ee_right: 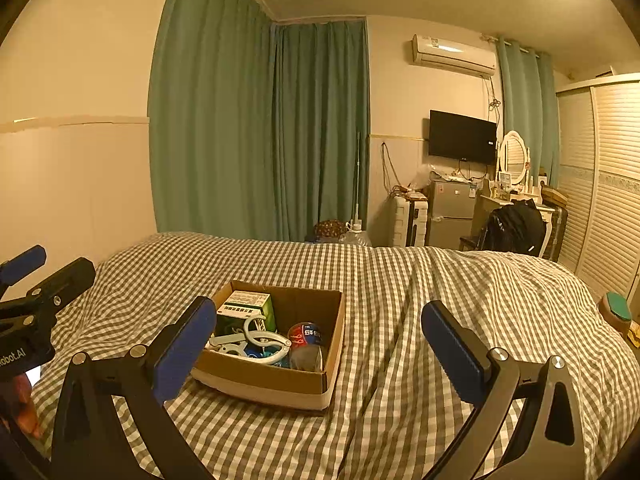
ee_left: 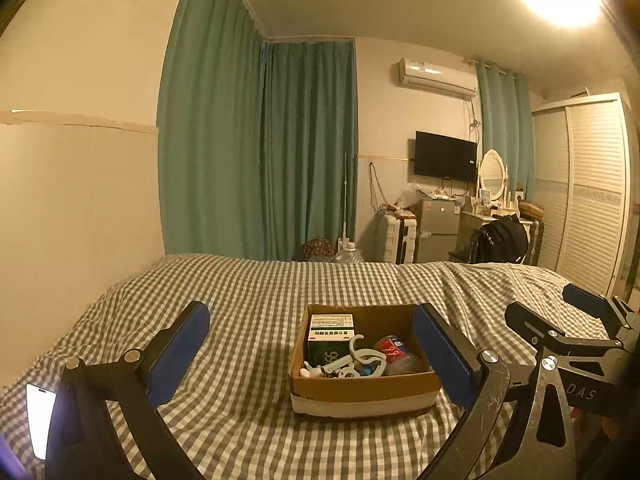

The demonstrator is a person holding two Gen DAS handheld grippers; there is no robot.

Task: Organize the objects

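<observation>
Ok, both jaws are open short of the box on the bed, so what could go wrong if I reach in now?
The cardboard box sits on a soft, wrinkled checked bedspread, so pushing into it could tip or slide it. Inside, the white hanger lies tangled over the green medicine box and the plastic bottle; grabbing one may drag the others. The left gripper and right gripper are close together and could collide.

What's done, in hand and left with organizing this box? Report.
Done: the brown cardboard box on the checked bedsheet already holds a green-and-white medicine carton, pale plastic hangers and a red-labelled clear bottle. In hand: nothing; left gripper and right gripper are open. Left: no loose items visible.
</observation>
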